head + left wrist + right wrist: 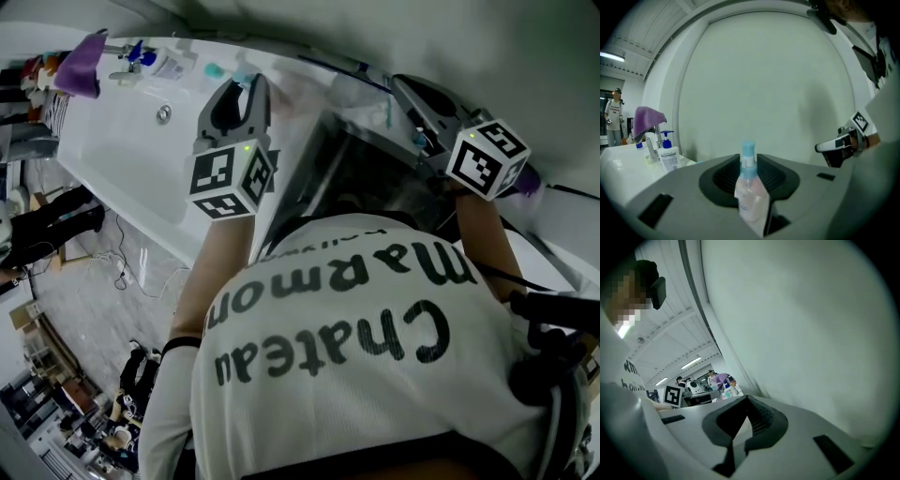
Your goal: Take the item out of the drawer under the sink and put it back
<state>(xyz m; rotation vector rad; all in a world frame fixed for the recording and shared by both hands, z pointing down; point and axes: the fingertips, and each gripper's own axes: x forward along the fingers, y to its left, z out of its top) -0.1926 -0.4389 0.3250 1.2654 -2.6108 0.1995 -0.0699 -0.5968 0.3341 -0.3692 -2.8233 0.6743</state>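
A small clear bottle (751, 192) with pinkish contents and a light blue cap stands upright between the jaws of my left gripper (750, 174), which is shut on it. In the head view that gripper (242, 94) is raised over the white counter beside the sink (122, 141), the blue cap (246, 82) just showing at its tips. My right gripper (746, 417) faces a bare wall, open with nothing between its dark pads. It (411, 94) is held above the dark open drawer (366, 178) in front of the person's chest.
A faucet draped with a purple cloth (649, 119) and a white pump bottle (669, 152) stand at the sink's far end. Another person (614, 117) stands in the background. Cables and clutter lie on the floor (103, 281) at left.
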